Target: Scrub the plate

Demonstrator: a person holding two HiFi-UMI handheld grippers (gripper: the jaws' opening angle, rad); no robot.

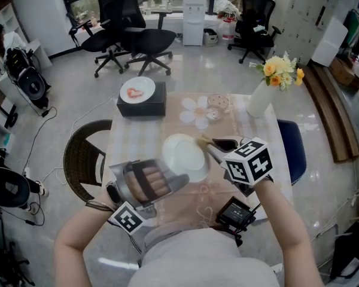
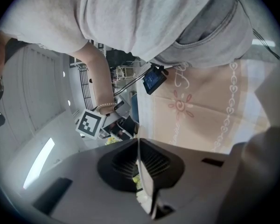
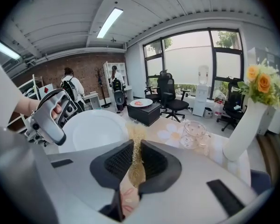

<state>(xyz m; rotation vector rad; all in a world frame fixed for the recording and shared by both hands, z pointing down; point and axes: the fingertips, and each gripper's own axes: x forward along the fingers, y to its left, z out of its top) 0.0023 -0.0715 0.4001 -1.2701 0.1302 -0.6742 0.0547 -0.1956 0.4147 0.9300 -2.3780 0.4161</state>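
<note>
— Plate first: where is it?
— Held up above the table [image 1: 131,137], between my two tongs. My left tongs [image 2: 141,171] are clamped on its lower rim. From that gripper's view the plate [image 1: 183,155] is only a thin white edge pinched between the jaws.
— And the other pair?
— My right tongs [image 3: 136,164] are closed on a straw-coloured scrubber [image 3: 135,146], bristly end pointing forward.
— Which way does the plate lie from it?
— Ahead and to the left, its face tilted toward the bristles. The scrubber's long axis runs from the jaws toward the plate's right rim. The tip is just beside that rim, but I can't tell whether it touches. I judge the right hand is the one to move, sweeping left across the face.
— Anything hidden?
— The plate's back. The face looks plain white, so I can't make out any dirt. The left jaws cover the rim where they grip, and the scrubber's handle end disappears under the right jaws
</note>
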